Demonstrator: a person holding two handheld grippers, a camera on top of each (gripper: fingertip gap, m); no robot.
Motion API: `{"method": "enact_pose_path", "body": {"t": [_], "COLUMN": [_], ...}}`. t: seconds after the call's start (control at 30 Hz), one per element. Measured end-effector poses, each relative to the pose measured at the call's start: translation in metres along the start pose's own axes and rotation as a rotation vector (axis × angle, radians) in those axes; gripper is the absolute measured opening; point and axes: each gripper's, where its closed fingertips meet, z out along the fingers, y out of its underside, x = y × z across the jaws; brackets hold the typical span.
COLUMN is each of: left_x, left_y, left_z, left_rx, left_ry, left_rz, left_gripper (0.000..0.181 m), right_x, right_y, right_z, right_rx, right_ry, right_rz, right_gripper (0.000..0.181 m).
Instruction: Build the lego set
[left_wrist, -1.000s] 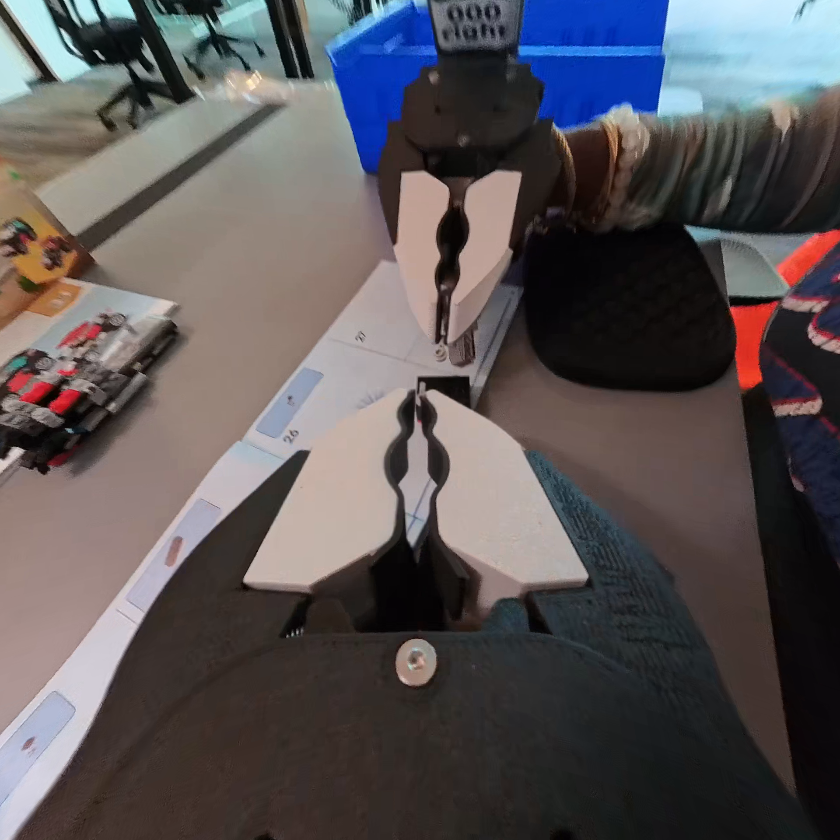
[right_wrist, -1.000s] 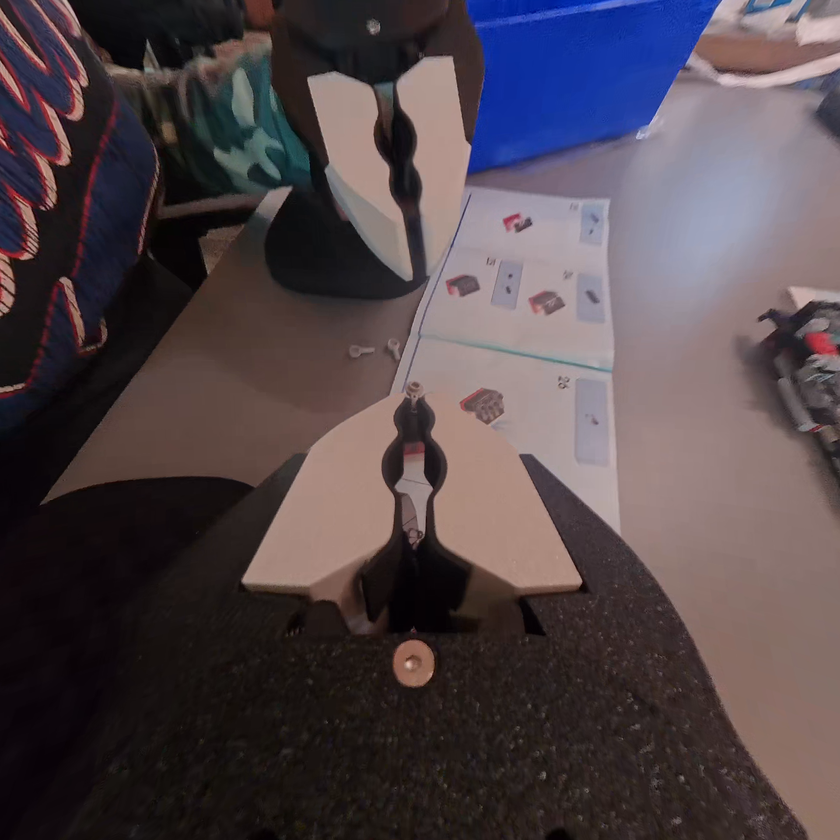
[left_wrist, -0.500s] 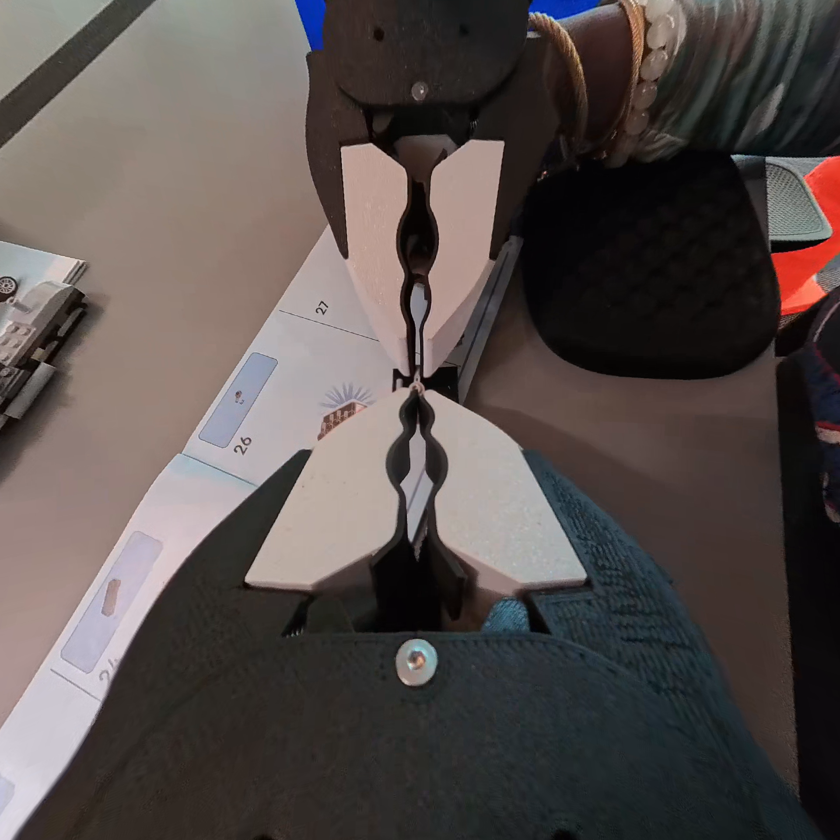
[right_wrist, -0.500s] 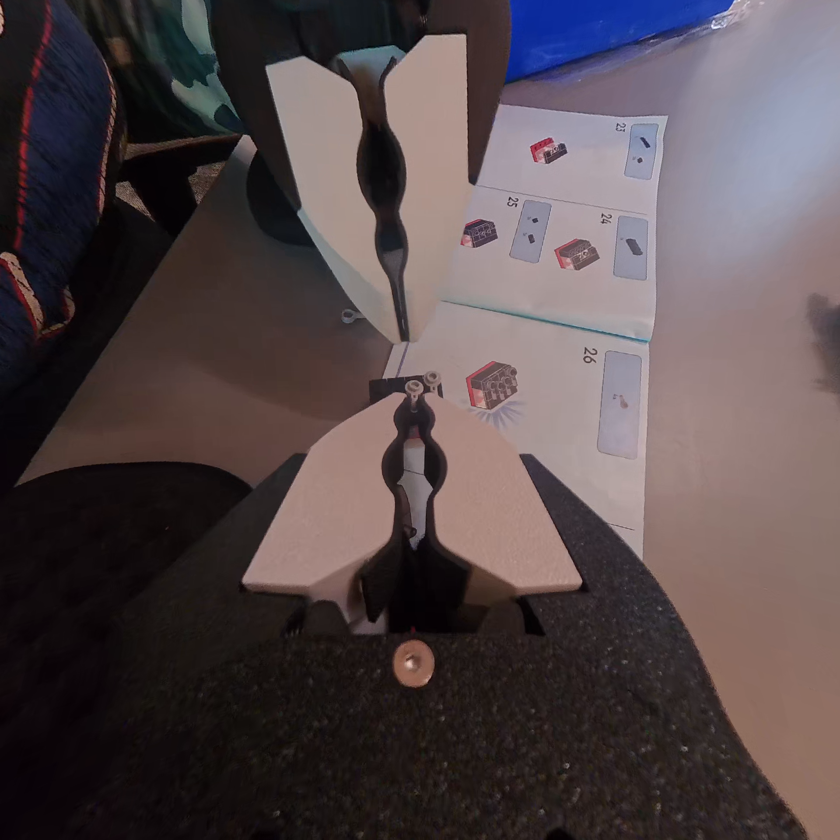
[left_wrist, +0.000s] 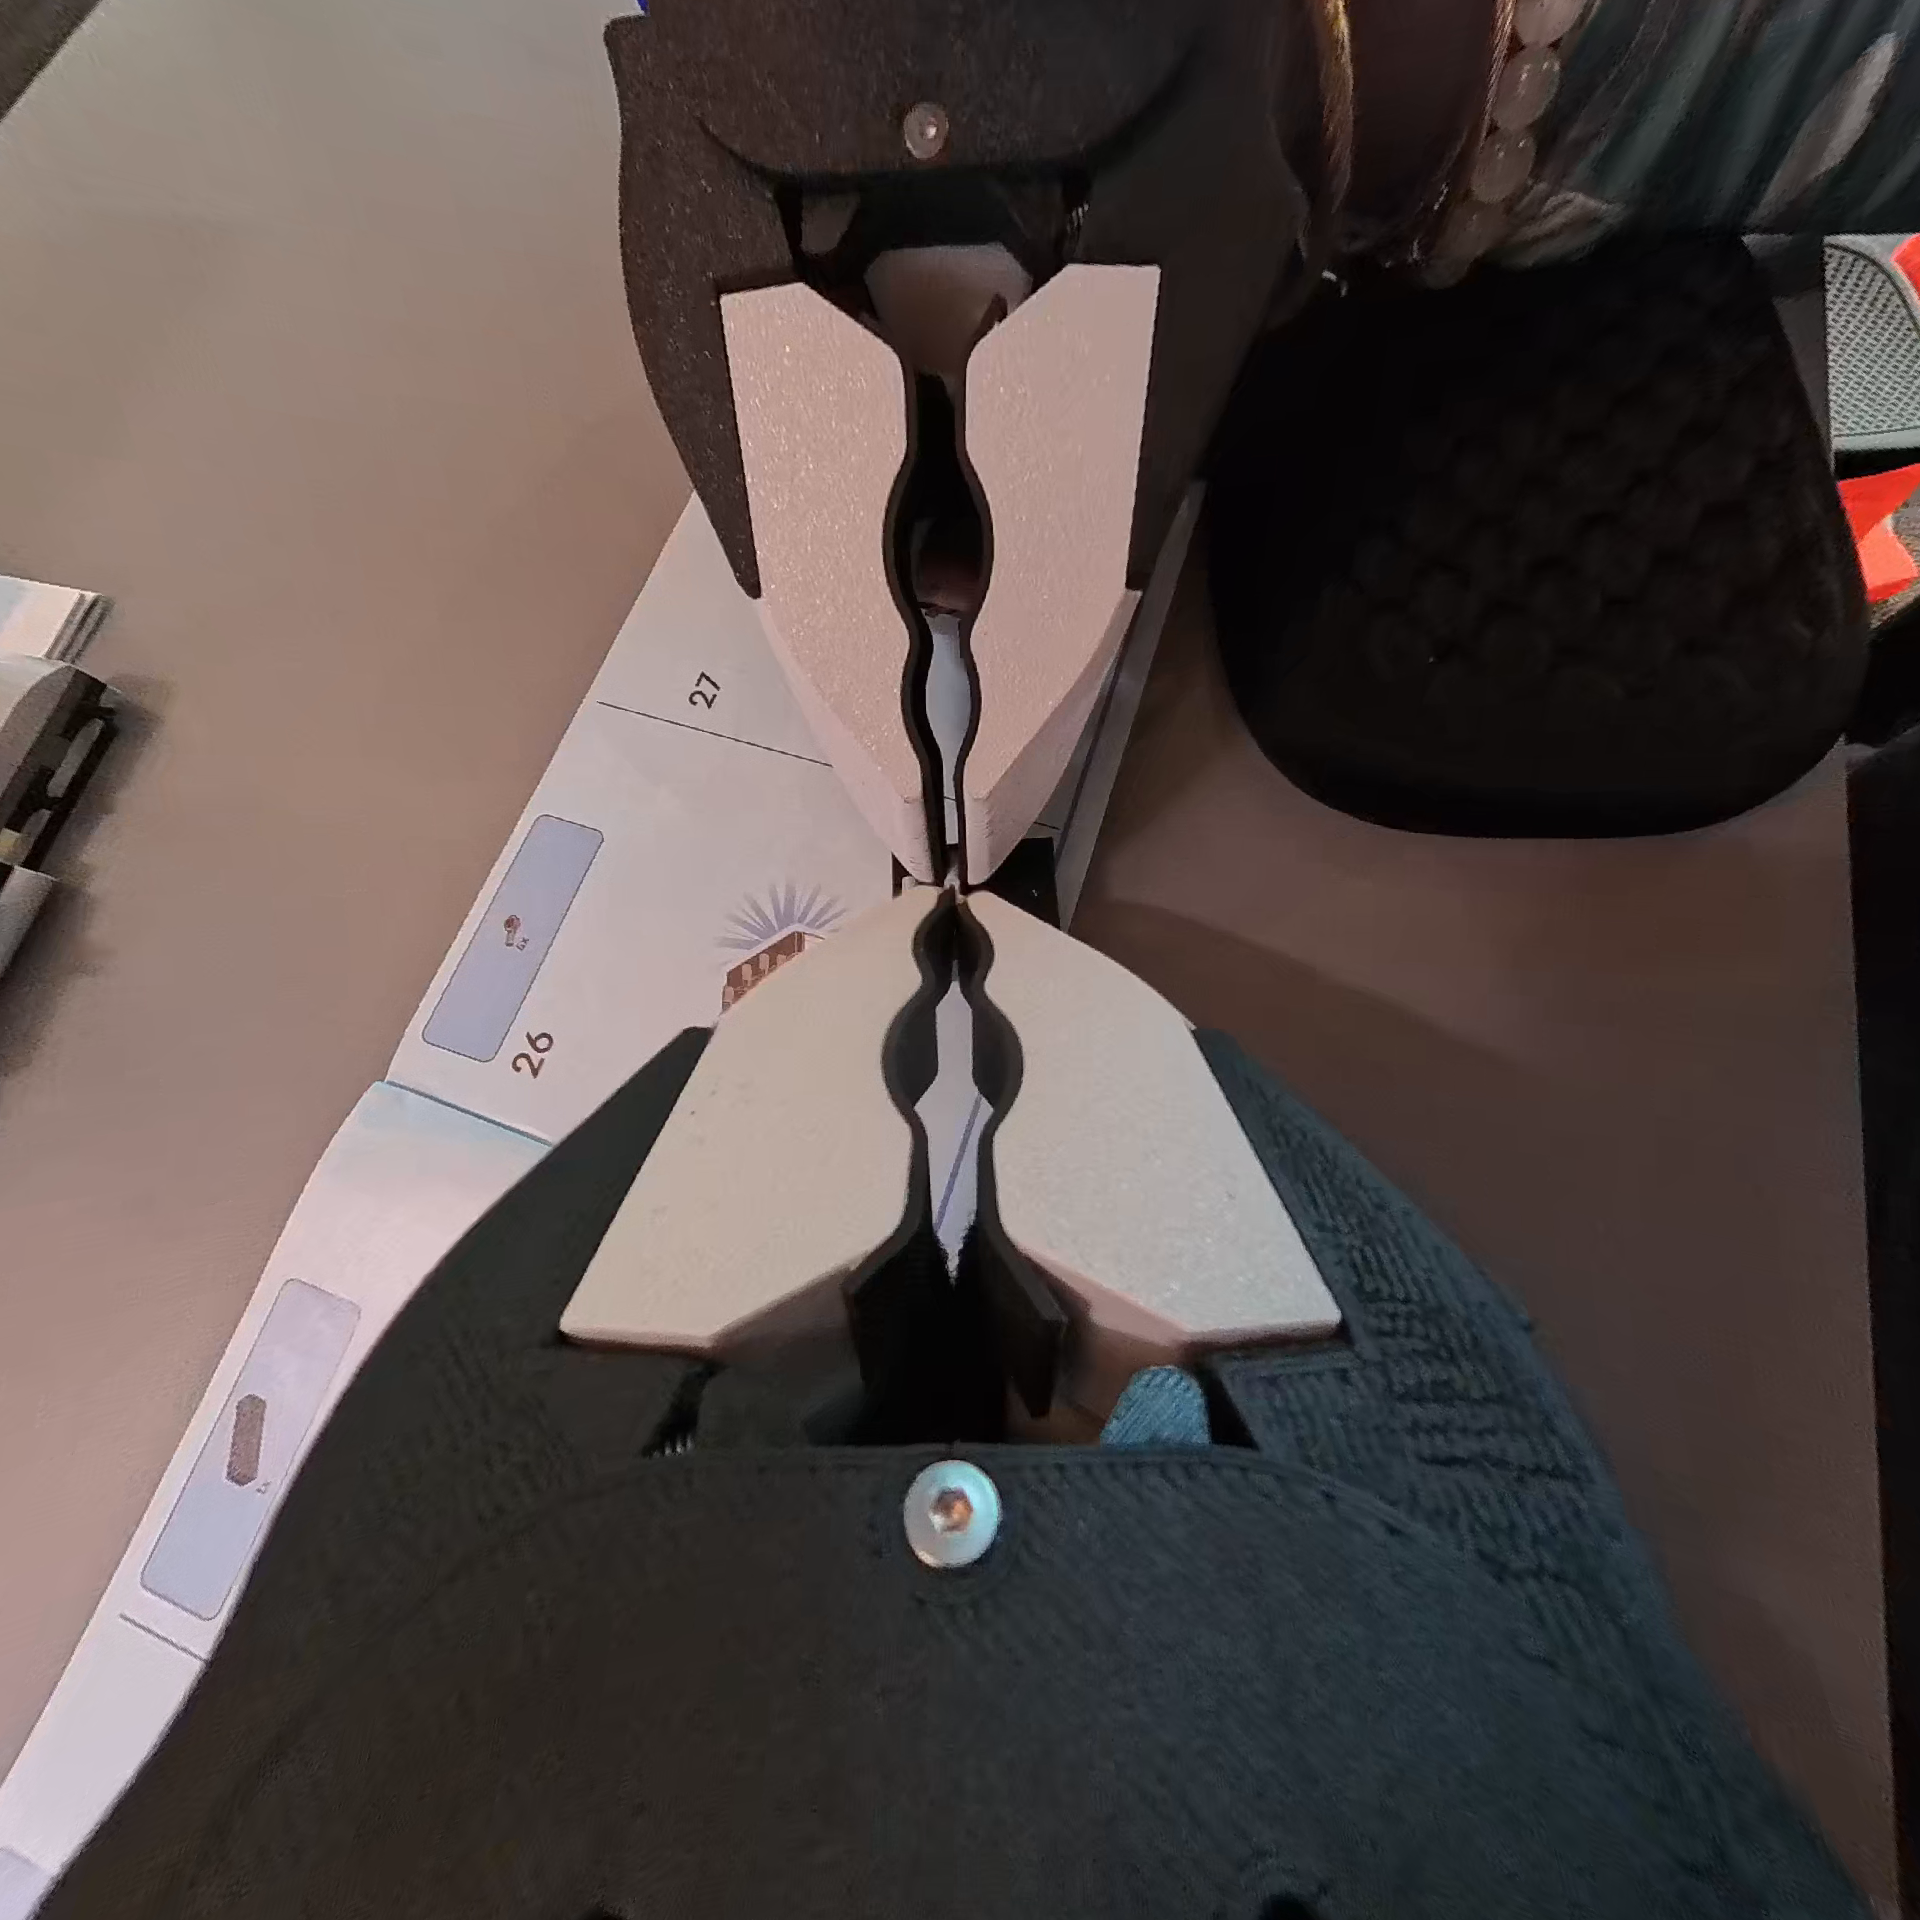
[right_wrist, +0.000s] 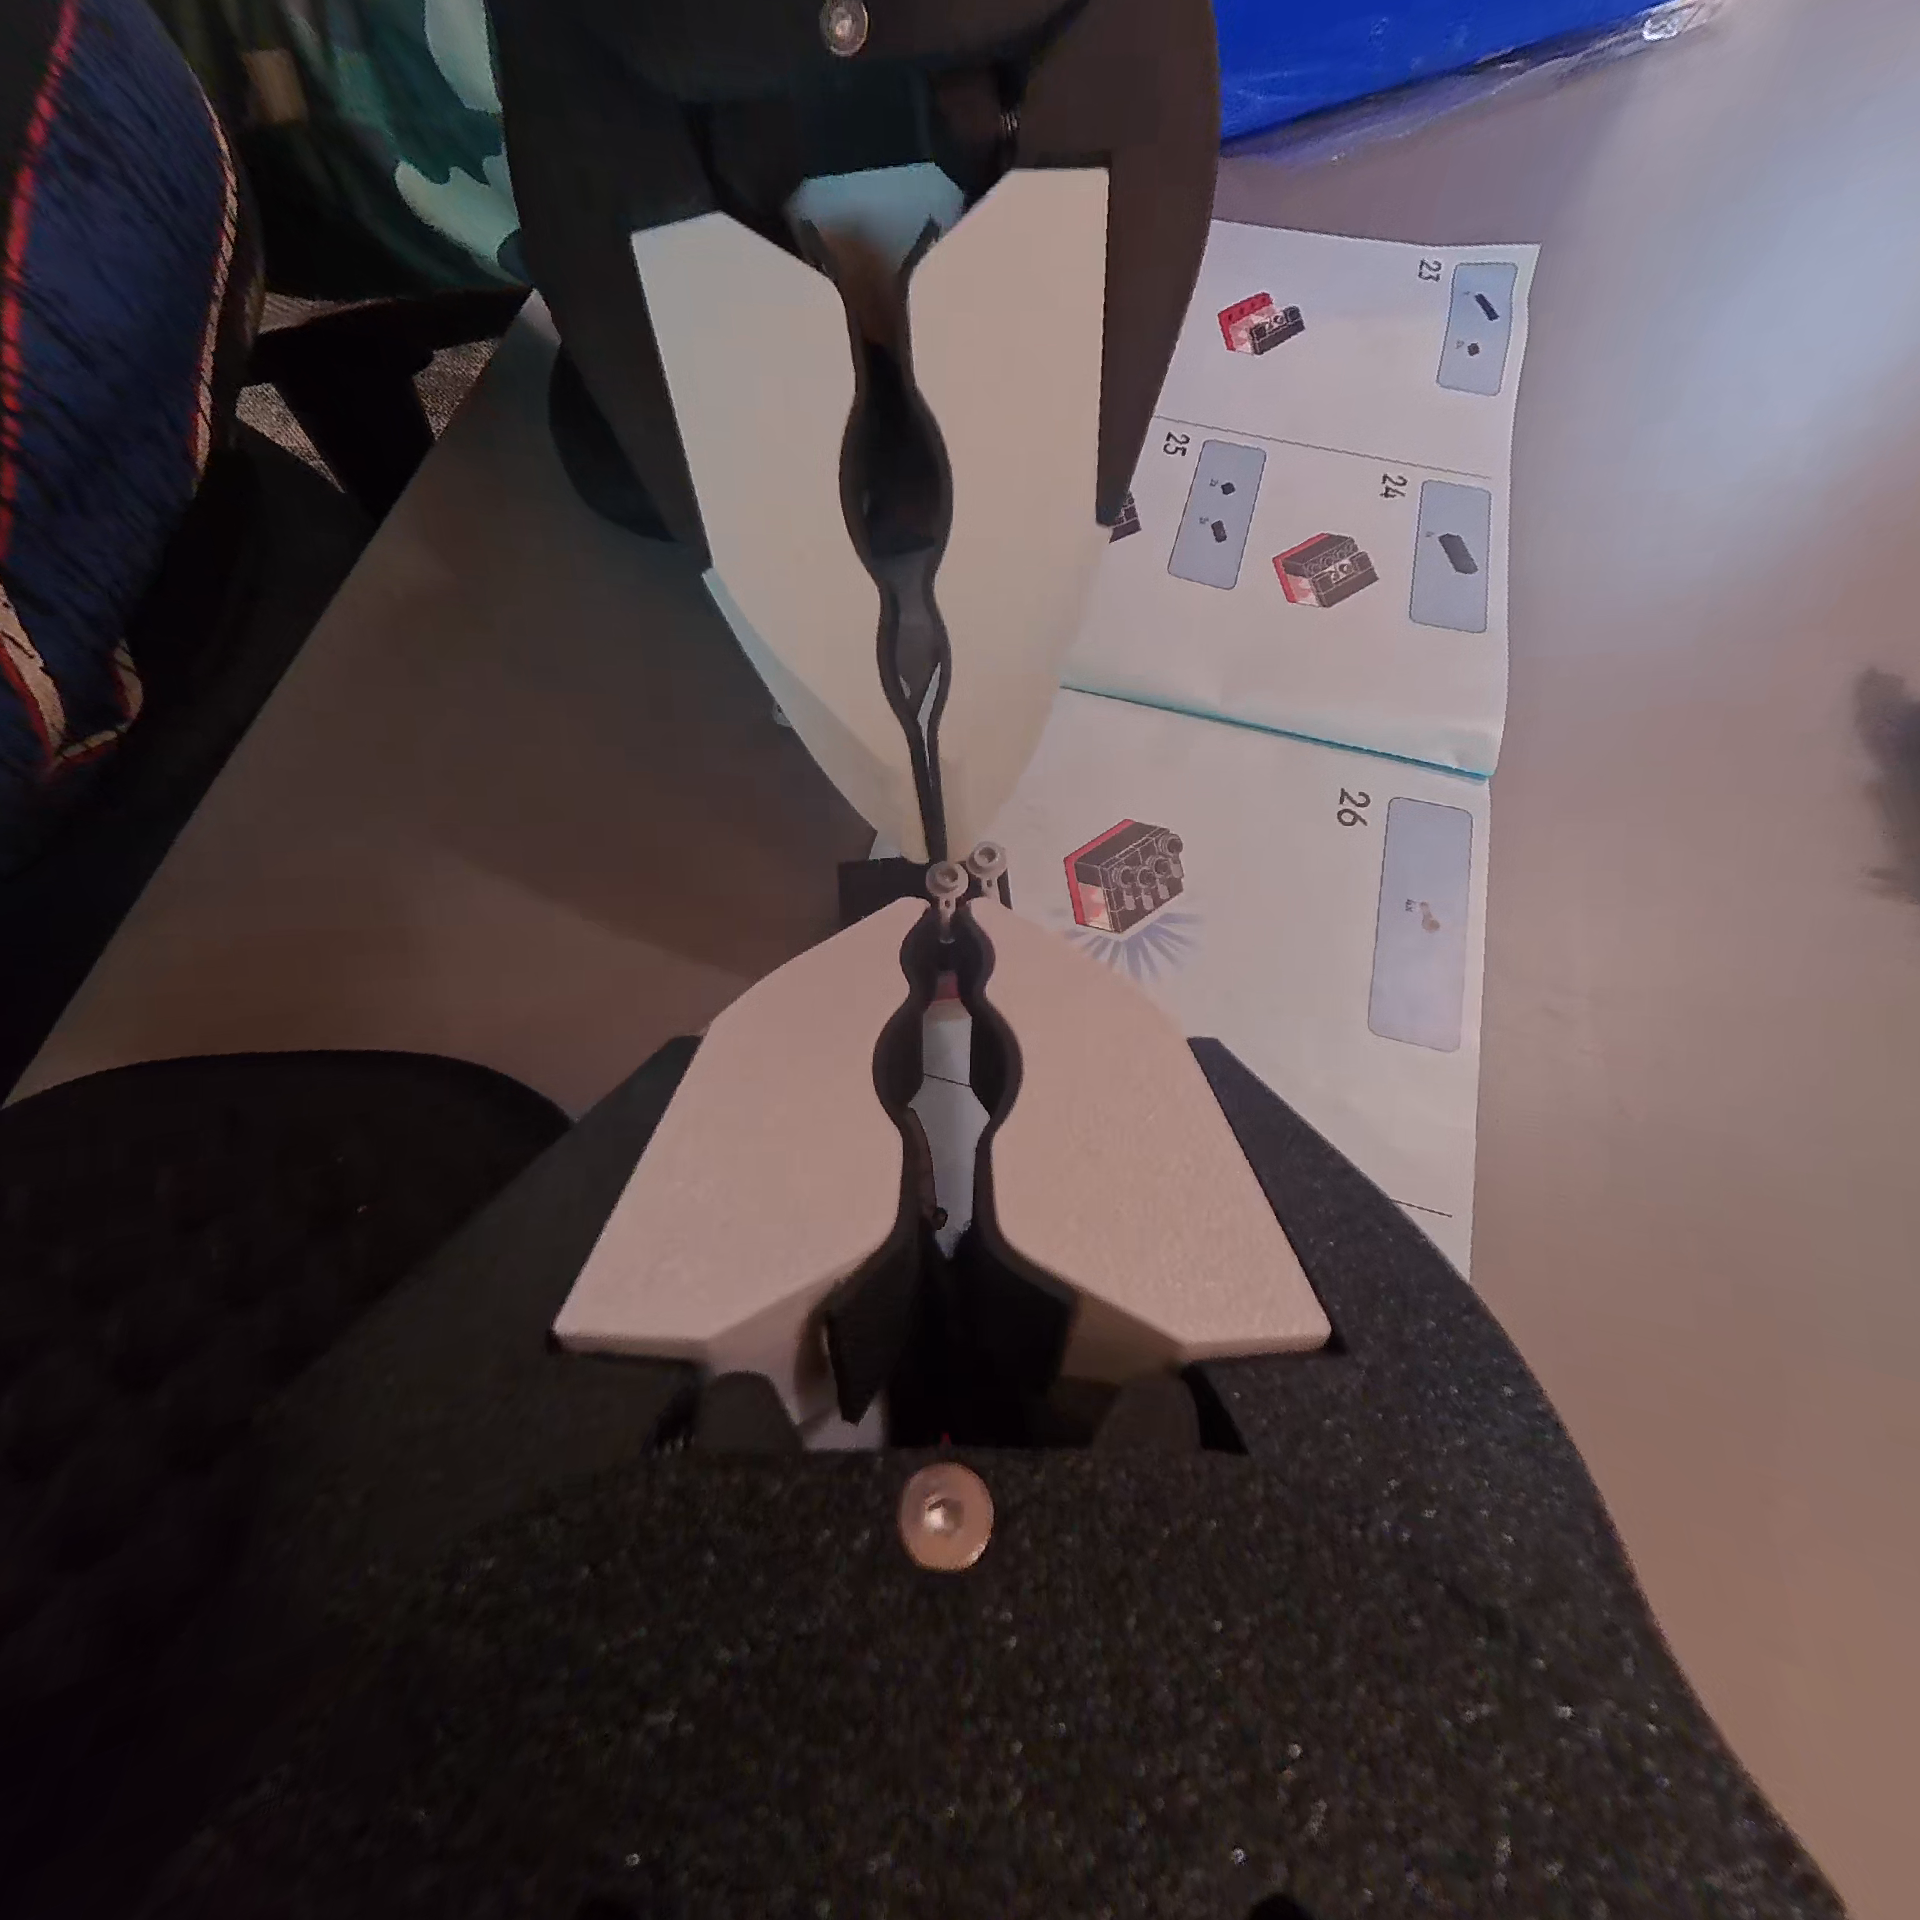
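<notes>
Two grippers meet tip to tip over the booklet (right_wrist: 1247, 935). Right gripper (right_wrist: 948, 914) is closed, pinching a grey pin (right_wrist: 945, 883); left gripper (right_wrist: 928, 847), at 12 o'clock, is closed on a black block (right_wrist: 868, 883) (mostly hidden). Pin-fitting step; next: align pin, press in.

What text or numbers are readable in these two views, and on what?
I won't quote any writing; this is where it sits.
Instruction booklet: printed step numbers beside the build pictures, legible in both views.
Pale blue parts boxes on its pages: tiny count marks, too small to read.
Left gripper, right gripper, grey pin, table: no writing shows.
</notes>
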Motion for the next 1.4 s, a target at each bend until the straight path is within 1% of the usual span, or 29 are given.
{"method": "enact_pose_path", "body": {"t": [0.3,0.57,0.7,0.83,1.17,1.3,1.4], "left_x": [0.001,0.001,0.002,0.002,0.003,0.003,0.003], "left_y": [0.002,0.003,0.004,0.005,0.006,0.005,0.005], "left_z": [0.003,0.004,0.005,0.005,0.005,0.005,0.005], "left_rx": [-0.035,-0.096,-0.141,-0.128,-0.162,-0.156,-0.151], "left_ry": [0.011,0.036,0.010,-0.007,0.008,0.003,0.011], "left_rz": [-0.009,-0.057,-0.025,-0.026,-0.058,-0.066,-0.078], "left_gripper": [0.001,0.001,0.001,0.001,0.001,0.001,0.001], "right_x": [0.001,0.001,0.001,0.001,0.001,0.002,0.002], "right_y": [0.001,0.001,0.001,0.001,0.001,-0.011,-0.001], "right_z": [0.000,0.001,0.001,0.001,0.001,-0.007,-0.003], "right_rx": [-0.002,-0.009,-0.016,-0.025,-0.043,0.039,-0.025], "right_ry": [0.001,0.003,0.005,0.011,0.024,0.041,0.044], "right_rz": [-0.001,-0.002,-0.008,-0.017,-0.033,-0.025,-0.042], "right_gripper": [0.003,0.003,0.003,0.003,0.003,0.003,0.004]}}
